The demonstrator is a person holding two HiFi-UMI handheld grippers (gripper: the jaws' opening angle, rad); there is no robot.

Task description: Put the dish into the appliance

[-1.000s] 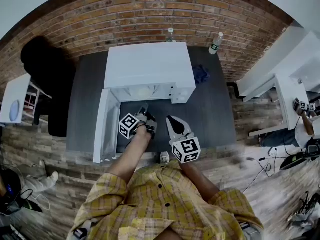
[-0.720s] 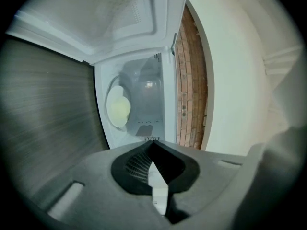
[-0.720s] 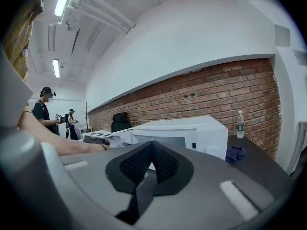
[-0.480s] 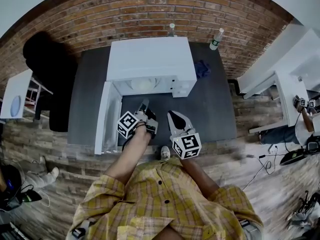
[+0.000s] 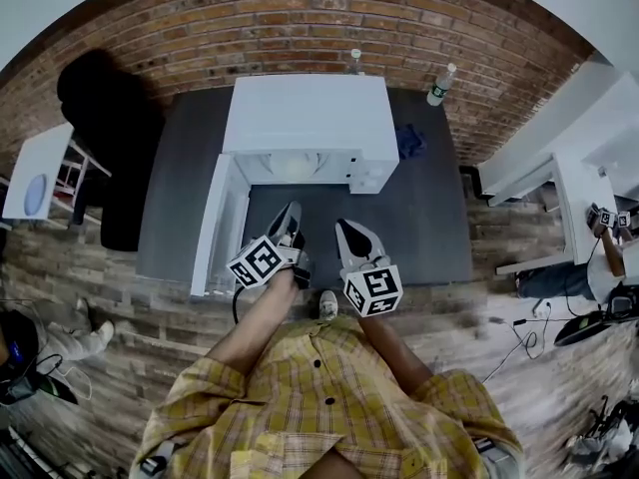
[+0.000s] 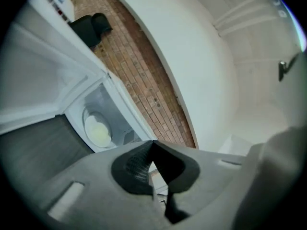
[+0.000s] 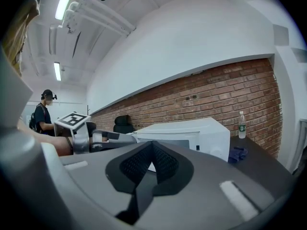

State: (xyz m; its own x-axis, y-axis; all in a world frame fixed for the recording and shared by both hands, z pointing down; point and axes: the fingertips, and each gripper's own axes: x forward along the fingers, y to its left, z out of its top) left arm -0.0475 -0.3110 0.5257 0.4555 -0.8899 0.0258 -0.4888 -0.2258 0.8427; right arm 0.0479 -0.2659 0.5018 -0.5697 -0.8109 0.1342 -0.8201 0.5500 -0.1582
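A brick wall runs behind everything, far ahead of both tongs. A dark table lies under them and stretches ahead. On it, straight ahead of both tongs, stands a white microwave. Its door is swung open, just left of the left tongs. A black chair stands well off to the left of them.

The left tongs are pinched shut on nothing and point at the open cavity. The right tongs, just beside them, are also closed and empty.

The dish, pale and round, sits inside the microwave, ahead of the left tongs and apart from them. A blue cloth and a bottle lie ahead and right of the right tongs.
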